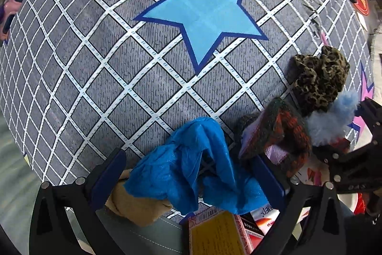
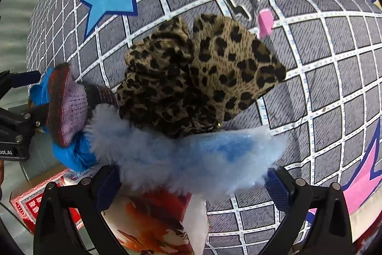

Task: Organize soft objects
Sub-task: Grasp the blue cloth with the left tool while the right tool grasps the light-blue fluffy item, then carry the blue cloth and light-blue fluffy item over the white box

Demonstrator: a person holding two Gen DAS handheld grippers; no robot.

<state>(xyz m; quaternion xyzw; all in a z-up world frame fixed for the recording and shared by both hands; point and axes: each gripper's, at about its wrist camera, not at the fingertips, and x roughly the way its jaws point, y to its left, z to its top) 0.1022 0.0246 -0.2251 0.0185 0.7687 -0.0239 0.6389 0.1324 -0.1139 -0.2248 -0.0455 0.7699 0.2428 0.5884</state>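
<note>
Your left gripper (image 1: 191, 183) has its jaws wide apart around a crumpled blue glove (image 1: 198, 166), not closed on it; a tan cloth (image 1: 136, 207) lies just under the near-left finger. Your right gripper (image 2: 191, 185) is likewise spread, with pale blue fluff (image 2: 181, 154) between its fingers. Just beyond sit a knit piece (image 2: 69, 109) and a leopard cloth (image 2: 203, 71), bunched together on the checked sheet (image 1: 95, 63). The gathering looks well begun, but nothing is gripped, and sorting seems still ahead.
</note>
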